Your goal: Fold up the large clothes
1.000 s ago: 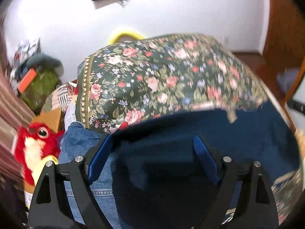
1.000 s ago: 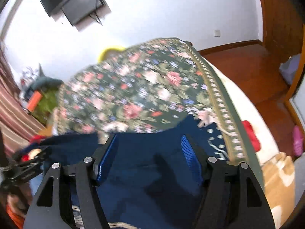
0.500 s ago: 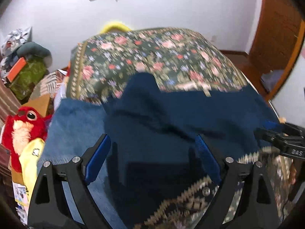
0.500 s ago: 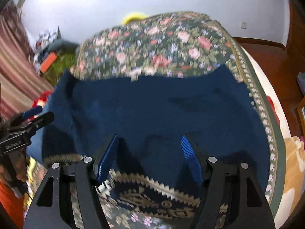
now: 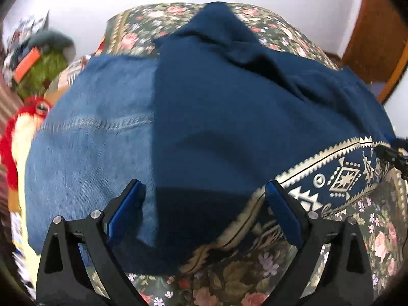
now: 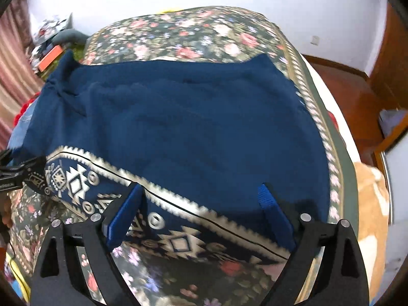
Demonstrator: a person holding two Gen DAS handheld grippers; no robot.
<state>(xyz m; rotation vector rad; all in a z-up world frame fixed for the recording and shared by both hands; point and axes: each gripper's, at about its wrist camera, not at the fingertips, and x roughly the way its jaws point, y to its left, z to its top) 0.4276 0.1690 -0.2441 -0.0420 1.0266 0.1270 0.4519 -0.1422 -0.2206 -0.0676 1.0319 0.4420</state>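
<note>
Clearly both jaws stand apart and grip nothing: the left gripper [image 5: 205, 204] and right gripper [image 6: 201, 209] hover over the navy knitted sweater with a cream patterned band [image 6: 178, 117]. It lies spread flat across the near end of the floral-covered bed [image 6: 193, 33], its left part overlapping blue denim jeans [image 5: 89, 132], so I judge every fold remains.

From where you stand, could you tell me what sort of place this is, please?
Most likely a bedroom at home. A bed with a flowered bedspread fills the view, a navy sweater and jeans lie on it, and a red stuffed toy sits beside it.
</note>
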